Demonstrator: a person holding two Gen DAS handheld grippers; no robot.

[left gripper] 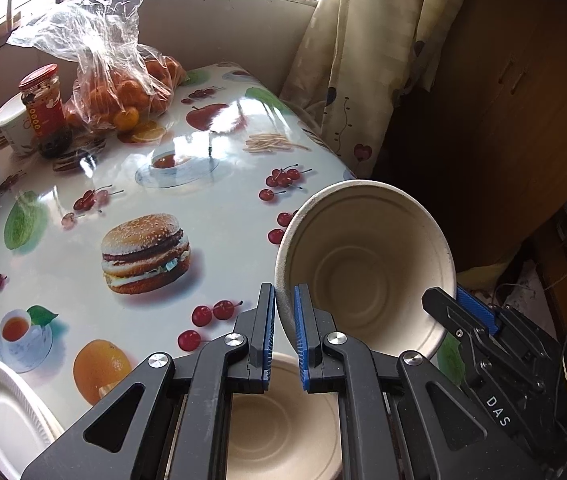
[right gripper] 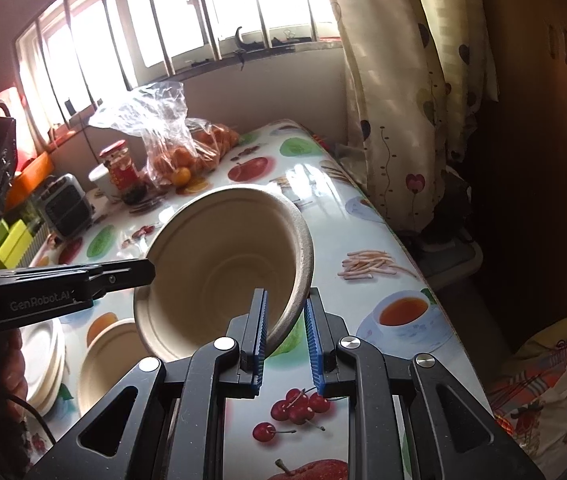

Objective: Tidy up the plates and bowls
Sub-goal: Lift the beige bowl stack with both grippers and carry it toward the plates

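Observation:
A beige paper bowl is held tilted in the air above the table, its opening toward the cameras. My left gripper is shut on its left rim. My right gripper has its jaws around the opposite rim of the same bowl, with a gap on the right side. The right gripper also shows in the left wrist view, and the left gripper in the right wrist view. A second beige bowl sits on the table below; it also shows in the right wrist view. White plates are stacked at the left, also seen in the right wrist view.
The table has a glossy fruit-and-burger print cloth. At its far end stand a bag of oranges, a red-lidded jar, a white cup and a small grey appliance. A curtain hangs at the right.

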